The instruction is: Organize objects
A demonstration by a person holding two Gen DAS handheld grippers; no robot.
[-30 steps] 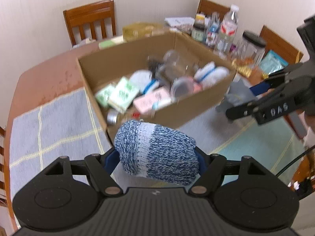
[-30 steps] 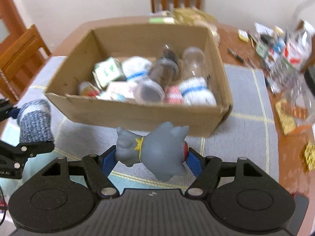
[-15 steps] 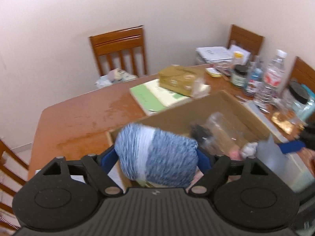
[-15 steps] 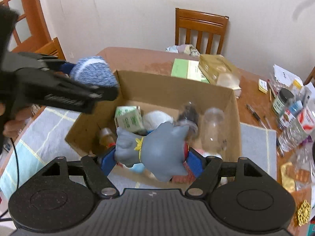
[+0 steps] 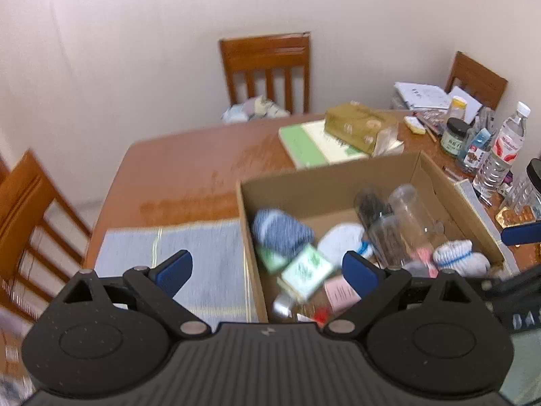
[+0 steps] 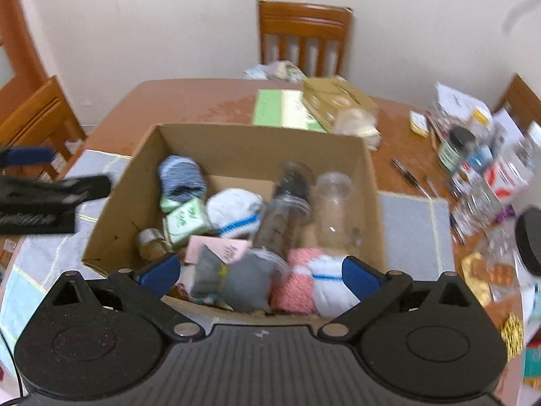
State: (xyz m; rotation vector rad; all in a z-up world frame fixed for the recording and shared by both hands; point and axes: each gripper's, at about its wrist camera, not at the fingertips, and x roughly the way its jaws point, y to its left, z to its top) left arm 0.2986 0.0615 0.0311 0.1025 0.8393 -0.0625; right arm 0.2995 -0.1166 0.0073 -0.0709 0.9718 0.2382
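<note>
Both tools, left tool (image 5: pixel 267 270) and right tool (image 6: pixel 260 270), are gaping empty, jaws just opening, above the box (image 6: pixel 372 203), the blue sock (image 6: pixel 181 177) and gray toy (image 6: pixel 236 280) lying inside it, so fetching another stray item is probably coming next.

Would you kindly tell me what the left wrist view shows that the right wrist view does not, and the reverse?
Only the left wrist view shows the capped water bottle whole and the left hand-held gripper with its jaws open and empty.

Only the right wrist view shows the grey plush toy and the pink sock bundle at the box's near wall, between the open jaws of the right hand-held gripper.

Both show the cardboard box, the blue knitted sock inside it, and the green book.
</note>
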